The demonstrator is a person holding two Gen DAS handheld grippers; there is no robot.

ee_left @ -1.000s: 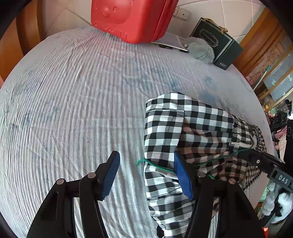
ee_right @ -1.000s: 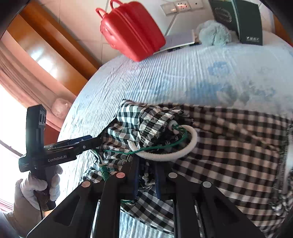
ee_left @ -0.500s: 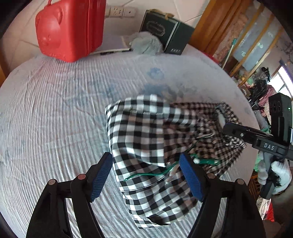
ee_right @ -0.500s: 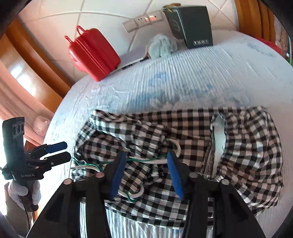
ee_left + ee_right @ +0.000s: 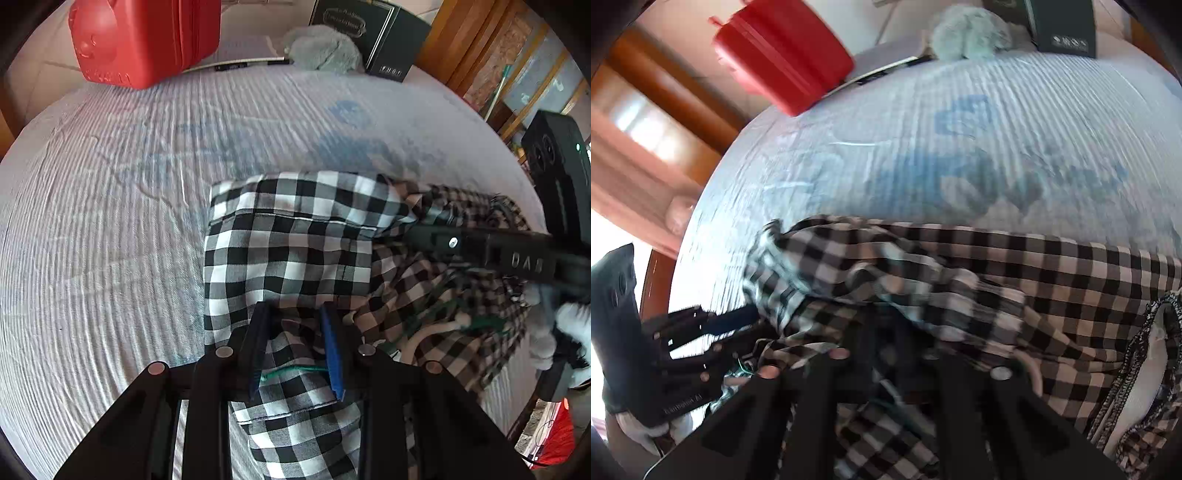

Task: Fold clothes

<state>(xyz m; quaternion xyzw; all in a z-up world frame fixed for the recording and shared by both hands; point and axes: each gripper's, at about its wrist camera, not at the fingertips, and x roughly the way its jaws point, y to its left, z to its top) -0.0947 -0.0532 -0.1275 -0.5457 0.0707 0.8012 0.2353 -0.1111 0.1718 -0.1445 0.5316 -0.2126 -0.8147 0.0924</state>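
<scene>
Black-and-white checked shorts [image 5: 295, 251] lie bunched on a pale ribbed bedsheet [image 5: 110, 221], with a white drawstring and green cord showing at the right. My left gripper [image 5: 295, 332] has its blue-padded jaws closed to a narrow gap around a fold of the checked cloth. My right gripper [image 5: 886, 332] sits low over the same shorts [image 5: 1052, 280]; the view is blurred, its jaws look pinched on the fabric. The right gripper's body also shows in the left wrist view [image 5: 517, 258], reaching in from the right.
A red case [image 5: 147, 37], a grey plush toy [image 5: 325, 48], a flat book and a dark box [image 5: 376, 40] stand at the far edge of the bed. A wooden door frame is at the right, wooden panelling at the left [image 5: 665, 96].
Both grippers dropped back onto the shorts and closed: the left jaws went from wide open to pinching a fold, the right from part open to closed on fabric.
</scene>
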